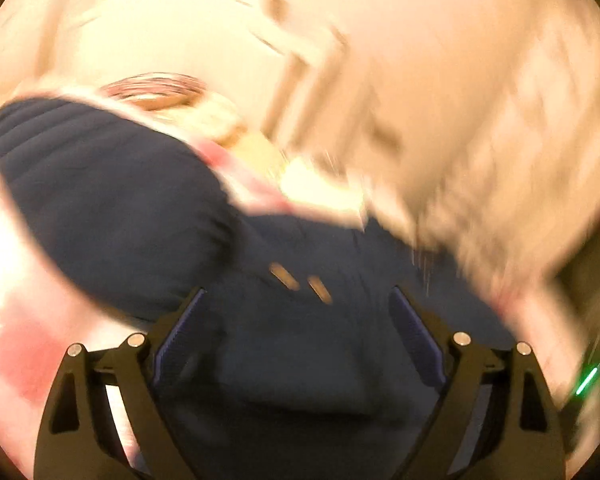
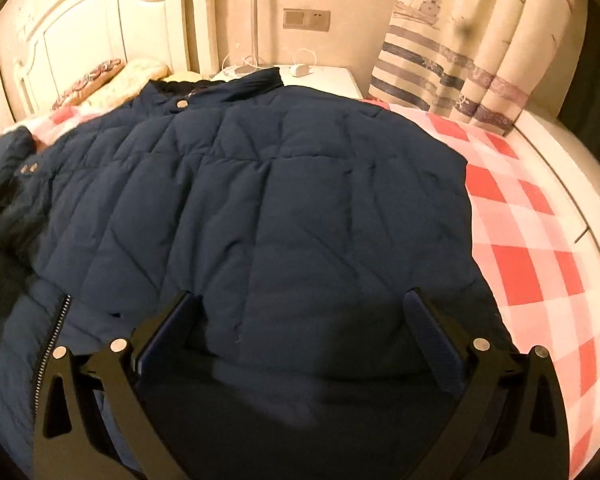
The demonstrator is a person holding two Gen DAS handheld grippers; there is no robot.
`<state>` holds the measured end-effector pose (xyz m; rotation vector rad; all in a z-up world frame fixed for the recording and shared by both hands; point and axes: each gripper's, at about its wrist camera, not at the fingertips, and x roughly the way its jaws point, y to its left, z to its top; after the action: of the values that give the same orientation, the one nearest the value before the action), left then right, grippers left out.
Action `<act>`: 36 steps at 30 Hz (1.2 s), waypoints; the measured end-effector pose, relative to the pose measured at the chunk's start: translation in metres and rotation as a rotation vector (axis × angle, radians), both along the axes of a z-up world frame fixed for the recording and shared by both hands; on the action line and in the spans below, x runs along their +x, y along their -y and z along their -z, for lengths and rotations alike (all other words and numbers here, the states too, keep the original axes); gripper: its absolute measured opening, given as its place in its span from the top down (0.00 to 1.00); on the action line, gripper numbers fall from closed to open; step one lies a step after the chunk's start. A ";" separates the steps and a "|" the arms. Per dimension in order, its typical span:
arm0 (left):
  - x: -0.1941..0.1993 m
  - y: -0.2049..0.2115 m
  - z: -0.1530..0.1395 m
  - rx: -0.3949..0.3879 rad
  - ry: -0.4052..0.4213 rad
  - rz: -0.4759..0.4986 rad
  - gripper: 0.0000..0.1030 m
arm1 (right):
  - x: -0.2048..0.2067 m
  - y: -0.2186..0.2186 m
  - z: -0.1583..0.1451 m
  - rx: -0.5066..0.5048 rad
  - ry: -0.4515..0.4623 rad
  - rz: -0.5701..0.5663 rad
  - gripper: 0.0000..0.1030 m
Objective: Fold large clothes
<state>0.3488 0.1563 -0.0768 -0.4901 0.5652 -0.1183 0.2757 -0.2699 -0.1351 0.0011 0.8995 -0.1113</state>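
A large navy quilted puffer jacket [image 2: 260, 184] lies spread on a bed with a red-and-white checked sheet [image 2: 520, 240]. Its collar points to the headboard and a zipper edge [image 2: 52, 344] shows at the lower left. My right gripper [image 2: 300, 300] hovers over the jacket's hem with its jaws wide apart and nothing between them. The left wrist view is blurred by motion. My left gripper [image 1: 296, 296] is open over dark jacket fabric [image 1: 120, 200], with a sleeve-like part to the left and small tan marks [image 1: 300, 280] ahead.
A white headboard [image 2: 100, 28] and pillows [image 2: 112, 76] stand at the far left. A white nightstand [image 2: 332, 76] with a charger and cable sits behind the jacket. A striped curtain [image 2: 460, 52] hangs at the right. The bed's edge [image 2: 580, 184] runs along the right.
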 end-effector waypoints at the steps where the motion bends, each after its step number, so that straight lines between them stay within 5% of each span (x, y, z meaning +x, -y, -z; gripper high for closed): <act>1: -0.002 -0.026 -0.004 -0.059 0.002 -0.056 0.13 | 0.000 0.002 0.000 0.014 0.001 -0.001 0.05; 7: 0.019 -0.189 -0.005 -0.239 -0.071 -0.370 0.14 | 0.000 0.005 0.000 0.028 0.003 -0.002 0.04; 14: 0.069 -0.269 0.014 -0.305 -0.141 -0.420 0.19 | 0.000 0.005 0.000 0.033 0.003 -0.002 0.04; 15: 0.073 -0.270 0.013 -0.288 -0.146 -0.426 0.27 | 0.000 0.004 0.000 0.033 0.003 -0.001 0.04; 16: 0.078 -0.266 0.014 -0.274 -0.149 -0.407 0.69 | 0.001 0.005 0.000 0.034 0.002 -0.001 0.04; 17: 0.083 -0.261 0.018 -0.290 -0.171 -0.368 0.91 | 0.001 0.005 0.000 0.033 0.002 -0.001 0.04; 19: 0.072 -0.252 0.012 -0.300 -0.103 -0.362 0.96 | 0.000 0.005 0.000 0.033 0.003 -0.001 0.04; 24: 0.049 -0.180 -0.039 -0.158 0.054 -0.276 0.97 | 0.000 0.006 0.000 0.033 0.004 0.000 0.04; 29: 0.035 -0.038 -0.091 -0.038 0.150 0.101 0.97 | 0.000 0.005 0.001 0.040 0.007 0.001 0.04; 33: 0.015 0.085 -0.086 0.043 0.152 0.397 0.96 | -0.001 0.004 0.002 0.047 0.009 0.001 0.04; 36: 0.006 0.174 -0.048 0.173 0.068 0.526 0.94 | -0.001 0.003 0.002 0.051 0.011 0.001 0.04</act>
<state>0.3548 -0.0173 -0.0286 -0.1594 0.6219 -0.5805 0.2750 -0.2731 -0.1366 0.0494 0.8913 -0.0890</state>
